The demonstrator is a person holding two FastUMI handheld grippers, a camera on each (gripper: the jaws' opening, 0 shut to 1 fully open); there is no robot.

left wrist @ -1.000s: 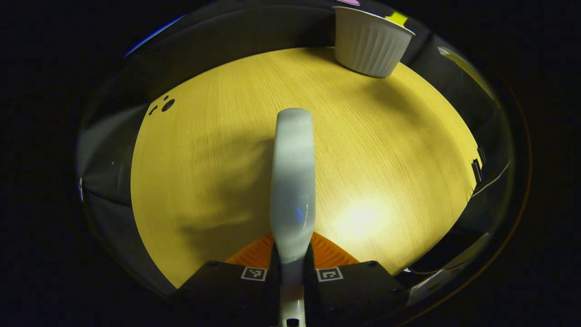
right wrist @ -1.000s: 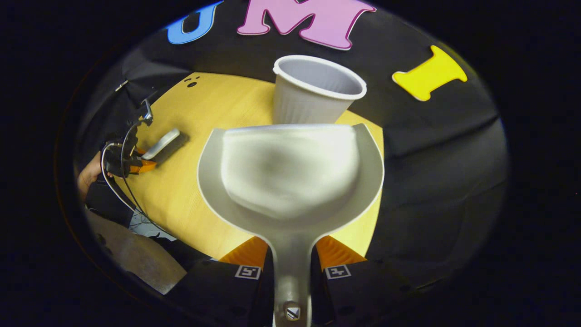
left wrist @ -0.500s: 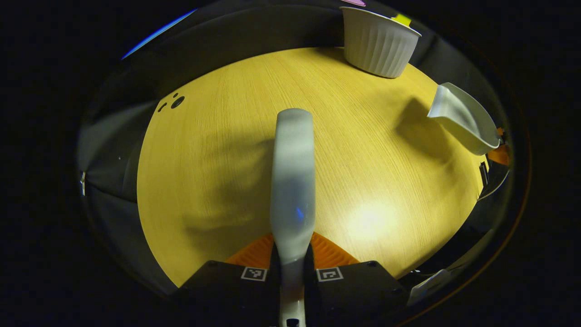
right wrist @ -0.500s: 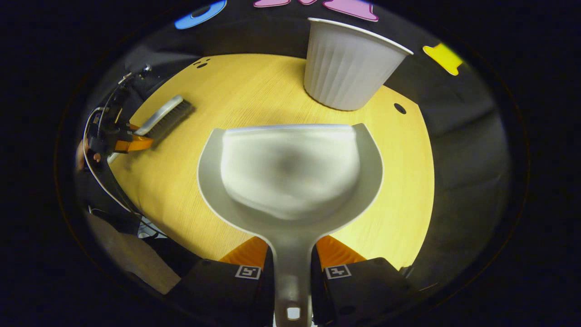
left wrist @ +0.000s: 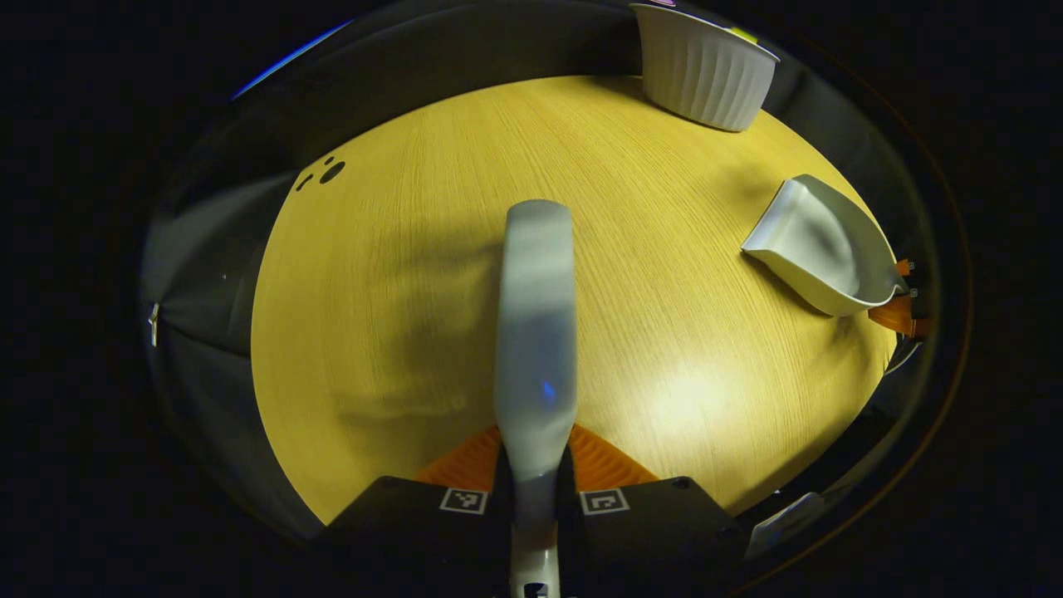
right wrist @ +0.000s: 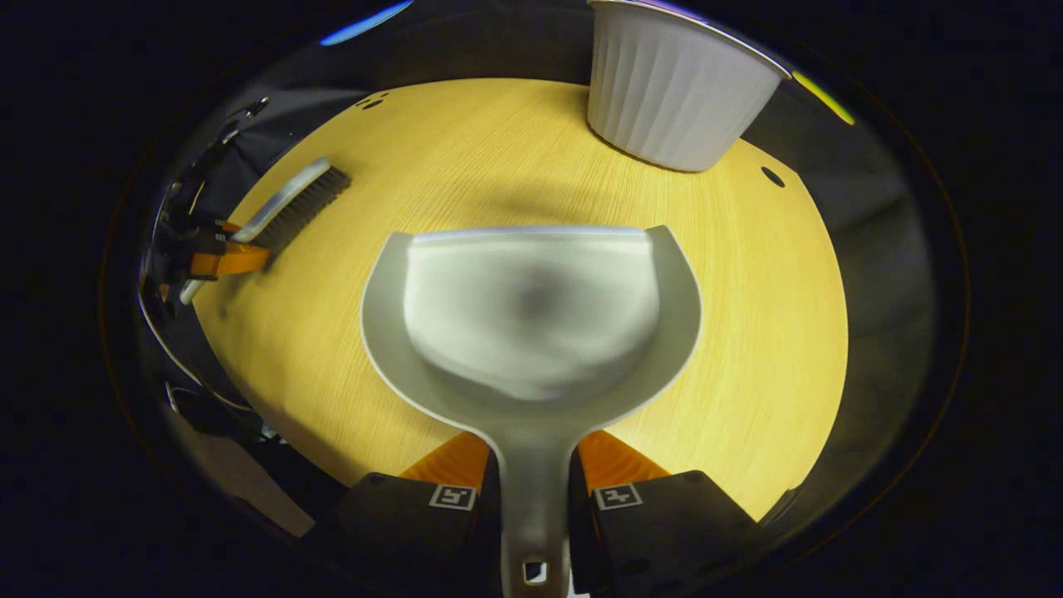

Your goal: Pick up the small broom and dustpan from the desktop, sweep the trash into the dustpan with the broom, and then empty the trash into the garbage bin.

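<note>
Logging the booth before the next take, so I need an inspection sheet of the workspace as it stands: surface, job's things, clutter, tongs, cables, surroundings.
Surface: round yellow wood-grain tabletop, small dark holes near its far edge.
Job's things: pale grey plastic dustpan, pan looks empty; grey-handled small broom with dark bristles; white ribbed garbage bin upright at the far edge.
Clutter: no trash seen on the table.
Tongs: right tongs shut on the dustpan's handle; left tongs shut on the broom's handle.
Cables: dark cables by the left tongs.
Surroundings: black cloth booth wall.
</note>
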